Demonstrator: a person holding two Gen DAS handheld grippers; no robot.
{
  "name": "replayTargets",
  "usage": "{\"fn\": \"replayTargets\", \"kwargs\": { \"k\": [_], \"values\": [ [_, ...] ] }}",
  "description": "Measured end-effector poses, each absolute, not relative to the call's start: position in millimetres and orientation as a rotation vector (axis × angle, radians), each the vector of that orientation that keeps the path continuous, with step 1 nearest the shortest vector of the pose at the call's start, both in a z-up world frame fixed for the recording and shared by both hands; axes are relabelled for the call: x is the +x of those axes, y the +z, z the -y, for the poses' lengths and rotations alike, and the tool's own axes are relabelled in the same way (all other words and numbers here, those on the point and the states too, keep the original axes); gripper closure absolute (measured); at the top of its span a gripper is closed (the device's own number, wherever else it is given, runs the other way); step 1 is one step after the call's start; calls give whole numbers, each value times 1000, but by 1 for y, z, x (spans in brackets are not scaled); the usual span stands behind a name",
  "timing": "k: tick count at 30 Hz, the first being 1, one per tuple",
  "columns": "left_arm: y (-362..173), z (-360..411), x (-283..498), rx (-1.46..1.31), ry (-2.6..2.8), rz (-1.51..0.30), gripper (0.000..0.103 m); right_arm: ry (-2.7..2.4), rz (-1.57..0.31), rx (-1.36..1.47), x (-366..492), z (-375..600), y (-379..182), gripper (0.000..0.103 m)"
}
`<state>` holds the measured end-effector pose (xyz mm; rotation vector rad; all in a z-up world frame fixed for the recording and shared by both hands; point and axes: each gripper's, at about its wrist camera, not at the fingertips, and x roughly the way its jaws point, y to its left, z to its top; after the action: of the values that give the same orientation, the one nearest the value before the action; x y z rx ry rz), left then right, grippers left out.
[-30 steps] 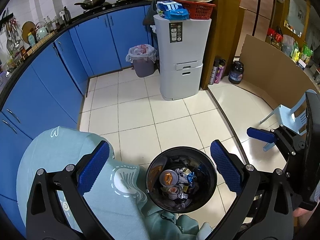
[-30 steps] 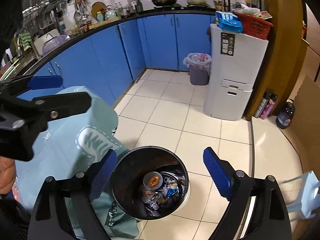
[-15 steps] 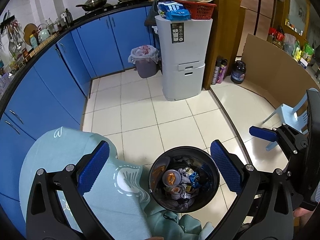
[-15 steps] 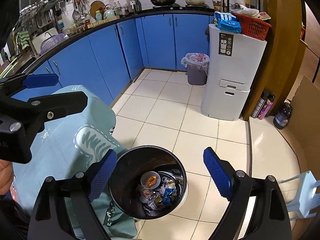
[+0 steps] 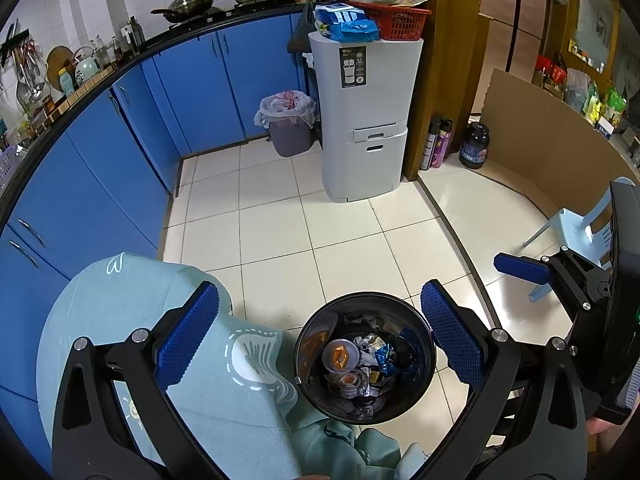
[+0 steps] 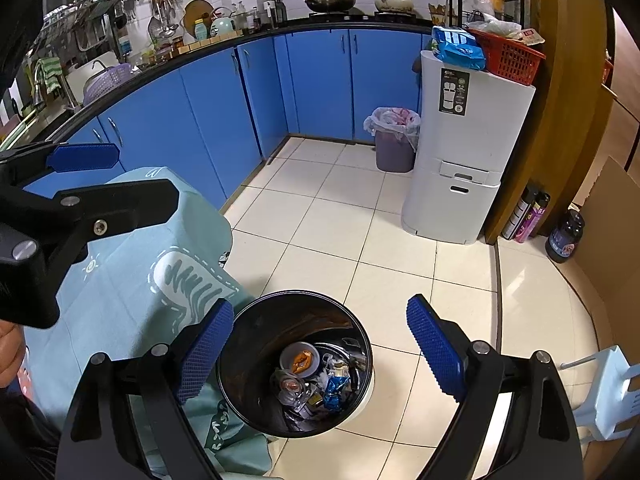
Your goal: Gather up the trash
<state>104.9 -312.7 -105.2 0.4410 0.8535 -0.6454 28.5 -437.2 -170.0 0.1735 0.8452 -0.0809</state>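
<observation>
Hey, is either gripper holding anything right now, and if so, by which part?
Nothing is held. The left gripper and right gripper both hover with jaws wide apart above the black trash bin.

My tablecloth [image 5: 132,320] runs off the bottom edge behind my fingers, the bin [image 6: 256,344] hides its own base, and the trash [image 6: 316,380] inside is too jumbled to name.

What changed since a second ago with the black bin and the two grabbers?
Almost nothing. The black bin slid only slightly in each view. Nothing was picked up or dropped: the left gripper and right gripper stay wide open and empty above it, and the trash lies inside as before.
</observation>
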Motion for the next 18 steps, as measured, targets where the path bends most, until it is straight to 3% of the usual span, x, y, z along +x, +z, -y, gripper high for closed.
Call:
{"fn": "replayTargets", "kwargs": {
  "k": [18],
  "values": [
    [-102,314,104,443,-646,-851,3,-79,-846,174,29,437,-169,17]
  ]
}}
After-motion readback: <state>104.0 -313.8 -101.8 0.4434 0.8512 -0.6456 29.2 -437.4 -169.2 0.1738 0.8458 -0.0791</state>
